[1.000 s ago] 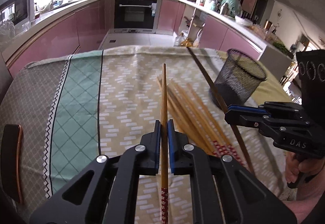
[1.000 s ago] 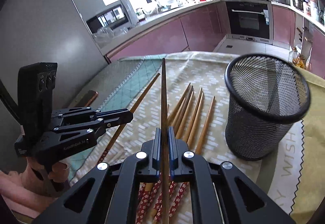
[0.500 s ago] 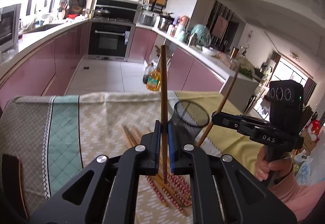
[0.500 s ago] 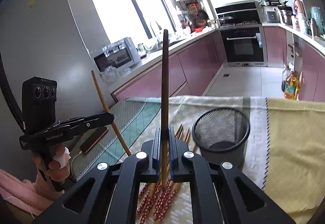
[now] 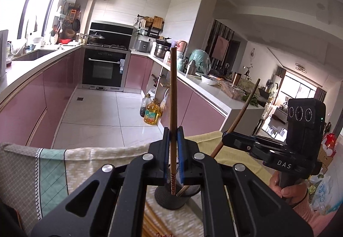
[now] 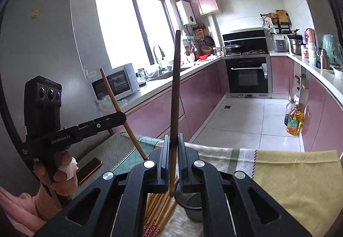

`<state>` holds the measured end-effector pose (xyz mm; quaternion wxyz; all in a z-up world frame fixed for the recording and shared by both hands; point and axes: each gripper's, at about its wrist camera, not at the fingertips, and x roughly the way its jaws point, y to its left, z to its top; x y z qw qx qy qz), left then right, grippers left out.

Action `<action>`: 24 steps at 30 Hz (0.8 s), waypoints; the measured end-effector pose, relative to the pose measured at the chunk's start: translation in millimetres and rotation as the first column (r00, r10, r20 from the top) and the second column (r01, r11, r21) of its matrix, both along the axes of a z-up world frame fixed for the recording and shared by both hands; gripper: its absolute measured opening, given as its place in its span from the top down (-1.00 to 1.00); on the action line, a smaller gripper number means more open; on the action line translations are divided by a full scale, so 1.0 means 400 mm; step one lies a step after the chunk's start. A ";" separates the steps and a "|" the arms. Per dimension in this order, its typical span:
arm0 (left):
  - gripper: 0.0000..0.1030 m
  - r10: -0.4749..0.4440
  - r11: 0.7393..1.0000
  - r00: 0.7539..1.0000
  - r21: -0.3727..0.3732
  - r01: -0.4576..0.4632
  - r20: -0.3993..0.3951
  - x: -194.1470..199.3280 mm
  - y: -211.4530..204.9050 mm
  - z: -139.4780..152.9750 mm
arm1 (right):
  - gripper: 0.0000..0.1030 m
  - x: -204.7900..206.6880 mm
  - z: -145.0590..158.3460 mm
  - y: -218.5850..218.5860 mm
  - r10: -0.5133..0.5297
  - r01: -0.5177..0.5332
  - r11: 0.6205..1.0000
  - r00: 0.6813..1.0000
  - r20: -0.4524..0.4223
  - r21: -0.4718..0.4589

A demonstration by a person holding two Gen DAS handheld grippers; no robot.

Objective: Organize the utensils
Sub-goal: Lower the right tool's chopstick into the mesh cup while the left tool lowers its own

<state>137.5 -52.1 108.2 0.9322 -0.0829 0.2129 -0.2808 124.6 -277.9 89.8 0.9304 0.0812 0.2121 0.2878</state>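
My left gripper [image 5: 173, 129] is shut on a light wooden chopstick [image 5: 173, 86] that stands almost upright. Its red-patterned lower end hangs just over the black mesh cup [image 5: 169, 200]. To its right, my right gripper [image 5: 225, 140] holds a dark chopstick [image 5: 242, 112] at a slant, its lower end at the cup's mouth. In the right wrist view my right gripper [image 6: 173, 136] is shut on that dark chopstick [image 6: 175, 86], above the cup [image 6: 193, 207]. My left gripper [image 6: 123, 117] is at the left with the light chopstick [image 6: 113, 99].
Several loose chopsticks [image 6: 158, 209] lie on the patterned tablecloth [image 6: 214, 153] left of the cup. A phone [image 6: 90, 169] lies near the table's left edge. A yellow cloth [image 6: 295, 174] covers the right side. Beyond the table are kitchen cabinets and an oil bottle [image 5: 151, 113] on the floor.
Both grippers have risen from the table, each with its chopstick, and the chopsticks have swung from lying forward to near upright. The mesh cup now sits below the jaws.
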 end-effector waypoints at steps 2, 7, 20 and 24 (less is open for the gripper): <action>0.86 -0.005 1.000 1.000 0.001 0.005 0.000 0.020 -0.025 0.006 | 0.89 0.014 0.004 -0.011 -0.017 0.017 1.000 1.000 0.005 -0.015; 0.86 -0.015 0.997 0.999 0.070 0.017 -0.034 0.073 -0.097 -0.025 | 0.89 0.062 -0.029 -0.019 -0.027 0.023 0.997 0.999 -0.048 -0.069; 0.85 -0.037 0.972 0.982 0.220 0.078 -0.187 0.180 -0.210 -0.199 | 0.88 0.171 -0.164 0.031 -0.014 -0.038 0.983 0.960 -0.279 -0.180; 0.84 -0.022 0.972 0.981 0.228 0.066 -0.192 0.204 -0.206 -0.220 | 0.87 0.194 -0.171 0.033 -0.029 -0.024 0.985 0.956 -0.292 -0.174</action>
